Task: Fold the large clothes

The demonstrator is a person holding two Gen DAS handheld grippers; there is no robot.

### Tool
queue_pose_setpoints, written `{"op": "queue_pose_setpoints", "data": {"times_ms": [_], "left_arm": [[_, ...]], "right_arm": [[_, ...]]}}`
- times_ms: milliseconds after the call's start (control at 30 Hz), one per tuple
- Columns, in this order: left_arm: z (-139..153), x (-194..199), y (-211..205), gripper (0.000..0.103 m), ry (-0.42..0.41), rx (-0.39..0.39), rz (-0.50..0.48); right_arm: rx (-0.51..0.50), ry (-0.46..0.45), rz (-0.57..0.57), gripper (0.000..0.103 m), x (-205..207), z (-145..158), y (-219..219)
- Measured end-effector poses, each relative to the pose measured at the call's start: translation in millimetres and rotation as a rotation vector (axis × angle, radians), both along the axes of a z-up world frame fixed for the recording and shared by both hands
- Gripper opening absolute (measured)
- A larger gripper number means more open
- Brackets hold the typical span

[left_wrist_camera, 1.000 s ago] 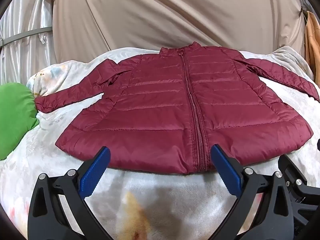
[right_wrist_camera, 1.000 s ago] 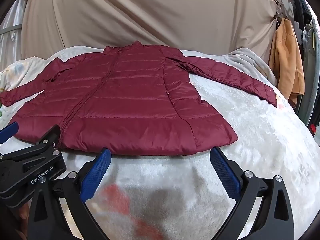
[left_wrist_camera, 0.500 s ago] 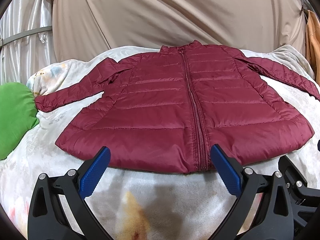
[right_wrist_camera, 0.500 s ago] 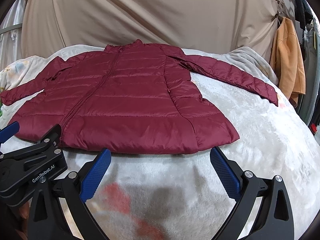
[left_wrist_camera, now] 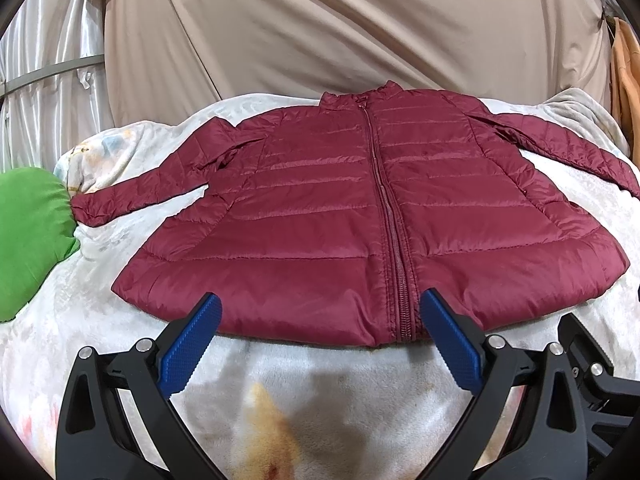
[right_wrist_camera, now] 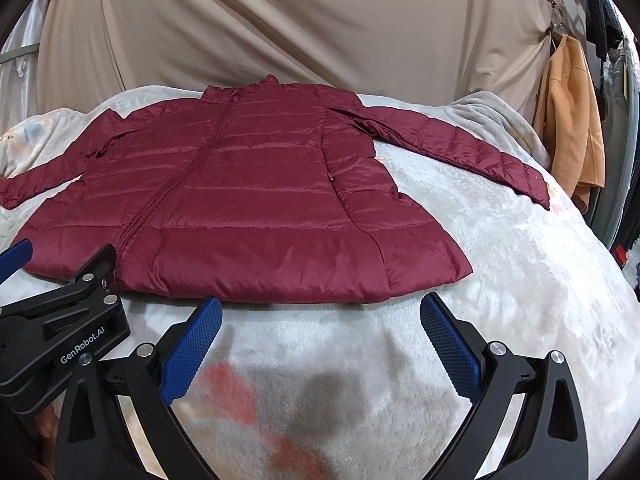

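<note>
Nearest us, our left hand-held gripper (left_wrist_camera: 320,322) and right hand-held gripper (right_wrist_camera: 320,322) both hang spread wide and empty, just short of the hem. Straight ahead the maroon puffer jacket (left_wrist_camera: 360,216) lies flat, zipped, front up on the blanket-covered bed (right_wrist_camera: 520,280), collar farthest. The left one faces the zipper; the right sits nearer the right sleeve (right_wrist_camera: 460,148). We see no containers.
</note>
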State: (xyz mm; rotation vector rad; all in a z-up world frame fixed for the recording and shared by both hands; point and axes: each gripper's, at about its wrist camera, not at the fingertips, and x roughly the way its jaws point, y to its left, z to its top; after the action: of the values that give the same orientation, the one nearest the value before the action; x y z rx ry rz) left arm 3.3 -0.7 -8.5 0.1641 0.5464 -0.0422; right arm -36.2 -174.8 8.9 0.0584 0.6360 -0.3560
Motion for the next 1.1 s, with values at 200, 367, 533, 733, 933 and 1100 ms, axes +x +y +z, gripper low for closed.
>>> {"op": "queue_pose_setpoints", "data": {"times_ms": [200,367,533,733,933,1100], "left_arm": [[0.1,0.0,-0.2,0.097,0.001,0.000,-0.001],[1.1,-1.3,-0.6,0.097,-0.002,0.002,-0.003],[1.0,-1.4,-1.1,0.097,0.002,0.005,-0.006],[1.1,-1.2,-1.4,0.097,0.003,0.006,-0.005],[1.3,-1.5,-1.3,0.097,0.005,0.006,-0.006],[0.8,-0.5,-2.1,0.097,0.007,0.008,-0.006]], "right_arm": [[0.008,0.004,0.003,0.098,0.9,-0.7,-1.0],[0.014,0.004,0.001,0.098,0.8,-2.1,-2.1],[0.025,0.013,0.000,0.098,2.7,-4.0,-4.2],[0.026,0.014,-0.001,0.098,2.8,-4.4,-4.4],[0.026,0.013,-0.002,0.098,2.7,-4.8,-4.7],[0.026,0.012,-0.003,0.098,2.6,-4.9,-4.9]]}}
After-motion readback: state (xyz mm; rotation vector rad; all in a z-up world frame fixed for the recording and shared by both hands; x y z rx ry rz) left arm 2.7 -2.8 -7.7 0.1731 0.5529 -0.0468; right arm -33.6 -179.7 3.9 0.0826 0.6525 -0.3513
